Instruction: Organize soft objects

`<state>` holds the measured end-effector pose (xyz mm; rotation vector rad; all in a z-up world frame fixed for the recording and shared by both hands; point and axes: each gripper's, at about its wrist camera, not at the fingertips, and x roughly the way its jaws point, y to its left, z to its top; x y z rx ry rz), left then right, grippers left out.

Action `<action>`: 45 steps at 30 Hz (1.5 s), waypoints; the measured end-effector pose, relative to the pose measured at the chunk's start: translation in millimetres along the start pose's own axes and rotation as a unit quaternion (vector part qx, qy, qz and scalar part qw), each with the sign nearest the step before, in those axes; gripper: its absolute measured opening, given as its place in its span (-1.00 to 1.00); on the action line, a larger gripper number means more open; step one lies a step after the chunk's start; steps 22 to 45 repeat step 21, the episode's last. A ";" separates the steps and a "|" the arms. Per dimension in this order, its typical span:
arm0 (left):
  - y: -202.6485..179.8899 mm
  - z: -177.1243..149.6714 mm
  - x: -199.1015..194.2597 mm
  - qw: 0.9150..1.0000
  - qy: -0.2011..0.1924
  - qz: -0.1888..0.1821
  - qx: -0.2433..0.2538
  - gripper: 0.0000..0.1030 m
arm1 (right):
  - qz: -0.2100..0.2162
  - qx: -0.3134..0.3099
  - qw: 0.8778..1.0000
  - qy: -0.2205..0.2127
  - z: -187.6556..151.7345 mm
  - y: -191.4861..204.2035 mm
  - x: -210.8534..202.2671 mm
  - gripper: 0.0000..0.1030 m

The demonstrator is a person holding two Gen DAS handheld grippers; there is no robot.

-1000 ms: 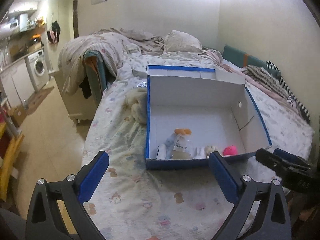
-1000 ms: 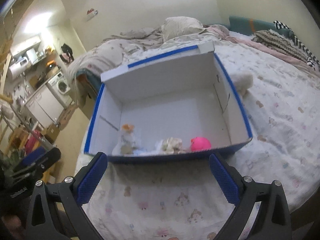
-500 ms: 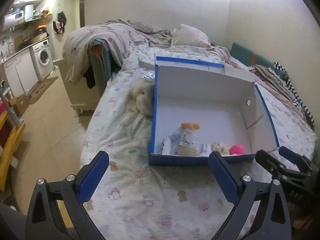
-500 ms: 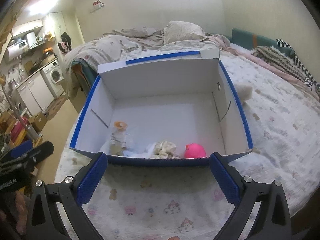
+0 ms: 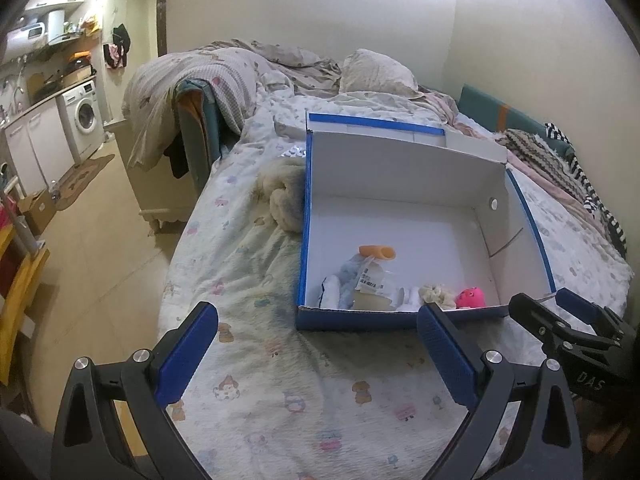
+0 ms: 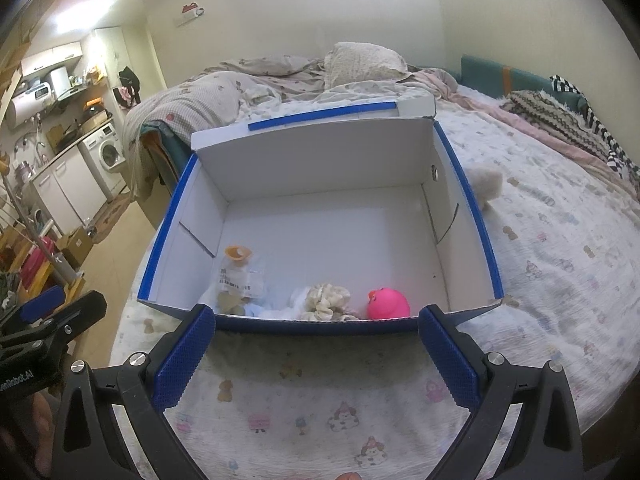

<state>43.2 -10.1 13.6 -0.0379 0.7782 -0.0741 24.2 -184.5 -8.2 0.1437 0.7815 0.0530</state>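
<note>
On the left, a fluffy cream plush toy (image 5: pixel 285 196) lies on the bed, touching the white cardboard box with blue edges (image 5: pixel 303 216). It looks light and soft; pinch its thick middle. Both the left gripper (image 5: pixel 318 346) and right gripper (image 6: pixel 316 346) hang released, empty.

Fluffy toy (image 5: pixel 285 196) half behind the box (image 5: pixel 404 162) wall, label (image 6: pixel 235 278) print too small to read, kitchen shelf (image 6: pixel 70 92) items blurry

White letters "DAS" stand on the black body of the right tongs (image 5: pixel 576 316). On the left tongs (image 6: pixel 52 312) the body reads "Robot.AI", its beginning cut off. The barcode label (image 6: pixel 235 278) in the box is too small to read.
</note>
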 end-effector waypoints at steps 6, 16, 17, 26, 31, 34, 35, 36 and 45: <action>1.3 1.0 1.2 1.000 0.003 0.001 -0.006 0.94 | -0.001 0.000 1.000 0.000 0.1 0.3 0.2 1.00; 2.5 0.6 1.8 1.000 0.004 0.001 -0.006 0.94 | 0.003 0.007 1.000 0.002 0.6 -0.7 -0.7 1.00; 2.5 0.2 1.8 1.000 0.004 0.001 -0.005 0.94 | 0.003 0.007 1.000 0.001 0.6 -1.0 -0.6 1.00; 2.2 -0.6 2.1 1.000 0.005 0.001 -0.006 0.94 | 0.004 0.008 1.000 0.004 0.9 -1.0 -0.6 1.00; 2.2 -0.6 2.1 1.000 0.005 0.001 -0.006 0.94 | 0.004 0.008 1.000 0.004 0.9 -1.0 -0.6 1.00; 2.2 -0.6 2.1 1.000 0.005 0.001 -0.006 0.94 | 0.004 0.008 1.000 0.004 0.9 -1.0 -0.6 1.00; 2.2 -0.6 2.1 1.000 0.005 0.001 -0.006 0.94 | 0.004 0.008 1.000 0.004 0.9 -1.0 -0.6 1.00; 2.2 -0.6 2.1 1.000 0.005 0.001 -0.006 0.94 | 0.004 0.008 1.000 0.004 0.9 -1.0 -0.6 1.00; 2.2 -0.6 2.1 1.000 0.005 0.001 -0.006 0.94 | 0.004 0.008 1.000 0.004 0.9 -1.0 -0.6 1.00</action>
